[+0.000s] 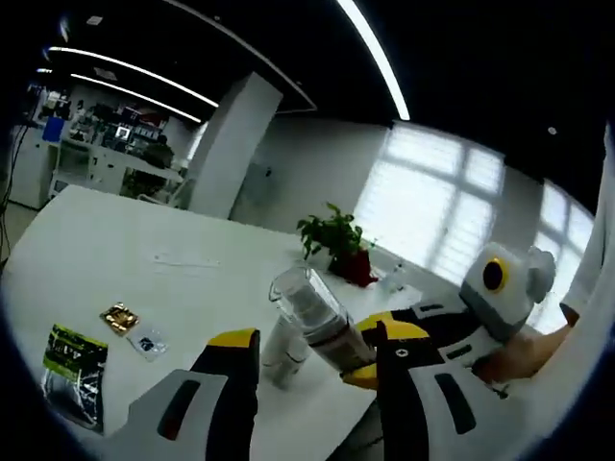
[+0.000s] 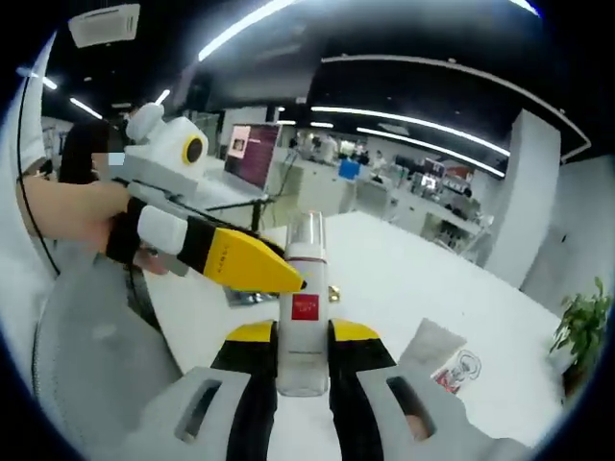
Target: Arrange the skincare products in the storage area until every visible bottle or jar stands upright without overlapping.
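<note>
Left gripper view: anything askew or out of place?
Yes. The bottle with the clear cap leans well off upright, held above the table in the right gripper; in the right gripper view the jaws clamp its body. The left gripper is open nearby. No spill visible.

You've got a white worktop (image 1: 115, 259) w/ a potted plant (image 1: 336, 245) at its far side in the left gripper view. Near edge: dark sachet w/ yellow-green print (image 1: 72, 370), small gold packet (image 1: 120, 317) & a clear packet (image 1: 149, 341) just beside it, all flat. Right gripper view: flat white pouch w/ red print (image 2: 456, 370) & a plain pale packet (image 2: 428, 341) touching it.
</note>
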`<action>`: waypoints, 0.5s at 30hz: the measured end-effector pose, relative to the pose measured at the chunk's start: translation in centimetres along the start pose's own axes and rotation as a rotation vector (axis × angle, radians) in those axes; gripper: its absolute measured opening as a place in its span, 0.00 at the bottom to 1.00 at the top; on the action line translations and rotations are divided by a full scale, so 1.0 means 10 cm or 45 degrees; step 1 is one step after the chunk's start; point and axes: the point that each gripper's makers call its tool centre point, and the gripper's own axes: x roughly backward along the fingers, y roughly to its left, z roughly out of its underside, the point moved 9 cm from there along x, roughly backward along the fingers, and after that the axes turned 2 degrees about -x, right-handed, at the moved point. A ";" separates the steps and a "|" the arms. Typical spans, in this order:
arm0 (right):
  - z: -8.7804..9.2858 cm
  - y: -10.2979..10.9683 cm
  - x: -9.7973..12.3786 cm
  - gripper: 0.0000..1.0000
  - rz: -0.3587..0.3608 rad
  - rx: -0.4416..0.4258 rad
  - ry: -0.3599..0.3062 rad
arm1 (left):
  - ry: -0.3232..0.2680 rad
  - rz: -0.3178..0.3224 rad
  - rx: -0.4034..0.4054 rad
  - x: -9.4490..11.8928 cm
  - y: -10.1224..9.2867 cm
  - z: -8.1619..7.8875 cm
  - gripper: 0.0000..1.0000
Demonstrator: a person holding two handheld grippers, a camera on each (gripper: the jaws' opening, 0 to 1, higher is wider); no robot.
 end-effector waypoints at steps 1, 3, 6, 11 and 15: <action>-0.02 0.02 0.01 0.19 0.006 -0.003 -0.007 | -0.005 0.001 0.009 0.00 -0.01 0.00 0.43; -0.03 0.03 0.01 0.19 0.003 0.005 -0.017 | -0.014 -0.002 0.013 -0.03 -0.04 0.01 0.39; -0.04 0.04 0.01 0.19 0.021 0.017 -0.022 | -0.027 -0.032 0.012 -0.03 -0.02 -0.01 0.29; -0.02 0.05 0.02 0.19 0.047 0.040 -0.010 | -0.035 -0.081 0.001 -0.03 -0.07 0.02 0.27; 0.02 0.06 0.05 0.20 0.053 0.028 -0.004 | -0.008 -0.055 0.065 -0.05 -0.09 0.05 0.24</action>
